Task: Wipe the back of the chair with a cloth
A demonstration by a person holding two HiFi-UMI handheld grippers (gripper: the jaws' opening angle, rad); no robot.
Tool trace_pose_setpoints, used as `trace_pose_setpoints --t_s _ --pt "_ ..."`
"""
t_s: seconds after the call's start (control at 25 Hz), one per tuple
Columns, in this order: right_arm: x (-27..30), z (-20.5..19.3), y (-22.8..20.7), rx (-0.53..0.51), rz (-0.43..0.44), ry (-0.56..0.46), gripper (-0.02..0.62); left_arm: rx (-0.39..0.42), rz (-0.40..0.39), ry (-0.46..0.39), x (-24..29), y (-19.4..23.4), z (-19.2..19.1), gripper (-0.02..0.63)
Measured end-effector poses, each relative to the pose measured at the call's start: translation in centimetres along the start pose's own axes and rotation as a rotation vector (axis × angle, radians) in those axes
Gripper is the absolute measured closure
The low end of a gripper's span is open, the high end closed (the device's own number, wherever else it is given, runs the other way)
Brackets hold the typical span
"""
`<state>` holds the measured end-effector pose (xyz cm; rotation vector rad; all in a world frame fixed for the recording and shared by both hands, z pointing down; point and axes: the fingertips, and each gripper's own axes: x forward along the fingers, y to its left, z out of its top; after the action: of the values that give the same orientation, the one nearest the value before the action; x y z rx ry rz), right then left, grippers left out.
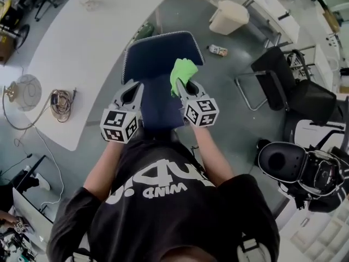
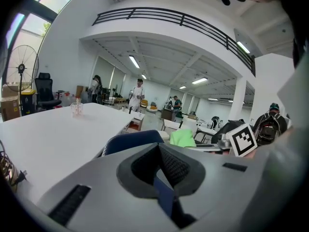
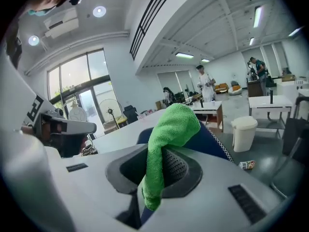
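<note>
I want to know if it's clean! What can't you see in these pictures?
Lower backrest of the blue fabric chair: head view, covered by the person's black shirt.
Its legs: head view, under the seat.
Dust on it: too fine for any view.
Label of the small bottle: too small, head view.

We count two tools, the left tool [image 1: 132, 89] and the right tool [image 1: 184, 86], and one green cloth [image 1: 182, 72]. There is one navy chair [image 1: 158, 51], and well apart from it on the floor, one black metal-framed chair [image 1: 271, 67] that we can be sure of. One white table [image 1: 103, 31] carries one clear glass [image 1: 90, 1] near its far edge and one coil of cable [image 1: 61, 102] near its near end. On the floor we find one fan [image 1: 24, 91], one pale bin [image 1: 229, 16] and one small bottle [image 1: 218, 50]. Far back, we make out three standing people [image 2: 139, 93].
</note>
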<state>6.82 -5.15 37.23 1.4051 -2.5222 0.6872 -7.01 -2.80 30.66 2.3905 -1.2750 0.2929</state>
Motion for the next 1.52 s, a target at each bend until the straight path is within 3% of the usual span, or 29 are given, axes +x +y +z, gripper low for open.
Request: trace_pose_setpoints --t_s 0.64,0.84,1.04,1.52 --pt "-11.9 7.6 0.5 0.011 -0.128 -0.185 0.543 0.081 -0.077 -0.059 -2.5 -1.7 6.1 0.607" --pt "-14.8 7.8 0.5 0.004 -0.201 -0.219 0.543 0.117 -0.089 -0.087 -2.8 -2.2 6.7 0.607" --pt "-16.4 7.0 1.0 -0.074 -0.265 -0.273 0.543 0.145 -0.112 -0.126 -2.8 -2.6 6.3 0.607" --pt "-15.4 5.4 1.1 -0.048 -0.263 -0.277 0.543 0.155 -0.133 -0.155 -1.1 -3.0 5.4 0.607"
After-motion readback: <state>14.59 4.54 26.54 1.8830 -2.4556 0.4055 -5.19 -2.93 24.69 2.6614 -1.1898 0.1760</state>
